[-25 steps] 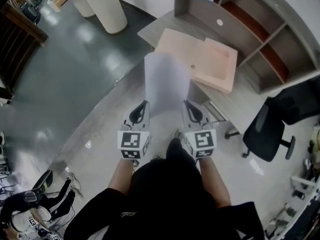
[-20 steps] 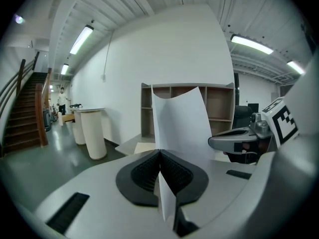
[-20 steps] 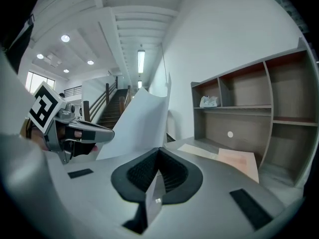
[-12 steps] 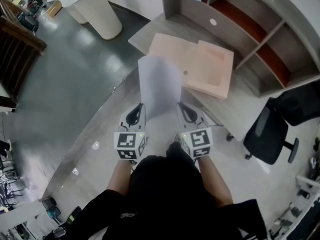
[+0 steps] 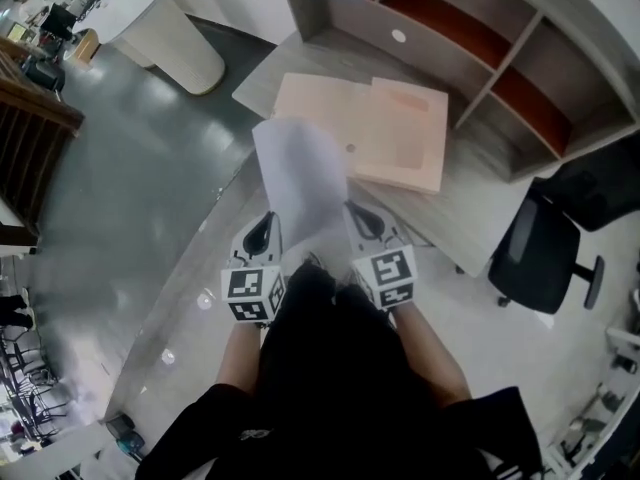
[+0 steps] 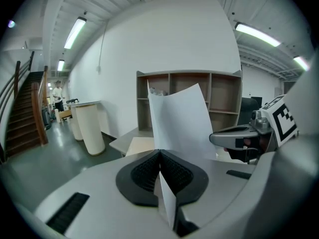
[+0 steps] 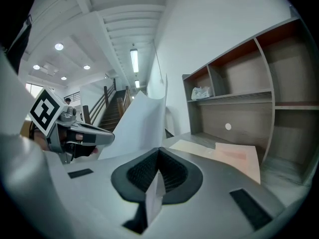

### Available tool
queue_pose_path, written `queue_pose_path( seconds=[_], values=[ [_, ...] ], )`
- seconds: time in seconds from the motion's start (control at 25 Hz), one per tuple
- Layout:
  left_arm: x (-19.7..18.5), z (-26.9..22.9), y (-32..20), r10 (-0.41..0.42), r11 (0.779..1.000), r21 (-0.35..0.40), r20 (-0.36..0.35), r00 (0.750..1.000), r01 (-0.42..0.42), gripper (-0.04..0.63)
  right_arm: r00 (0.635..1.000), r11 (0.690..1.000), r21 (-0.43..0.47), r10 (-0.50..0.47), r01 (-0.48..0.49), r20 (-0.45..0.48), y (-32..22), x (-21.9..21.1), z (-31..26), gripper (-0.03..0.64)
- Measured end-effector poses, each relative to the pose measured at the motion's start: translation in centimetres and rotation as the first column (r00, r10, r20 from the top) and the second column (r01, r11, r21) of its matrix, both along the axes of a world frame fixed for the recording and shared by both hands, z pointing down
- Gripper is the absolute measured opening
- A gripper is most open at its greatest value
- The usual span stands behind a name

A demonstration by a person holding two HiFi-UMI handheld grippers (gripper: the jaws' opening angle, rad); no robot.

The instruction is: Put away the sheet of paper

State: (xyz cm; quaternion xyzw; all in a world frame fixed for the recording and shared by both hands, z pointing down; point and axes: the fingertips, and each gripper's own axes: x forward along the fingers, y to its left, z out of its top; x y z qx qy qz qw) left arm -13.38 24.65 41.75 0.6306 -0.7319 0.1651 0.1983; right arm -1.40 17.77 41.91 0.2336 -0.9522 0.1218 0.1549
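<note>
We hold the paper up near the counter. Left gripper & right gripper fingers pinch tight on its bottom corners. It's light & floppy, prob. tears easy: grip both corners.

Thin, smooth matt sheet of paper; glossy dark floor; matt grey wood-grain desk.

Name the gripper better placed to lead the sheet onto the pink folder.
Right, probably. Left gripper and right gripper both clamp the sheet, but the right sits nearer the pink folder.
</note>
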Motion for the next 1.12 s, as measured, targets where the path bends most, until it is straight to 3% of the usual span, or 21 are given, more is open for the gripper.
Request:
queue_pose_path(
  seconds=[0.52, 1.12],
  values=[
    [-0.5, 2.9, -6.9, 0.091, 0.995, -0.027, -0.046, 0.995, -0.092, 0.044, 0.994, 0.995, -0.031, 0.094, -0.095, -0.049, -5.8, 0.8, 2.0, 0.017],
    [-8.2, 6.4, -15.5, 0.132, 0.983, -0.111, -0.140, 0.981, -0.148, 0.044, 0.986, 0.987, -0.114, 0.102, -0.117, -0.131, -14.2, -6.8, 5.3, 0.017]
  ],
)
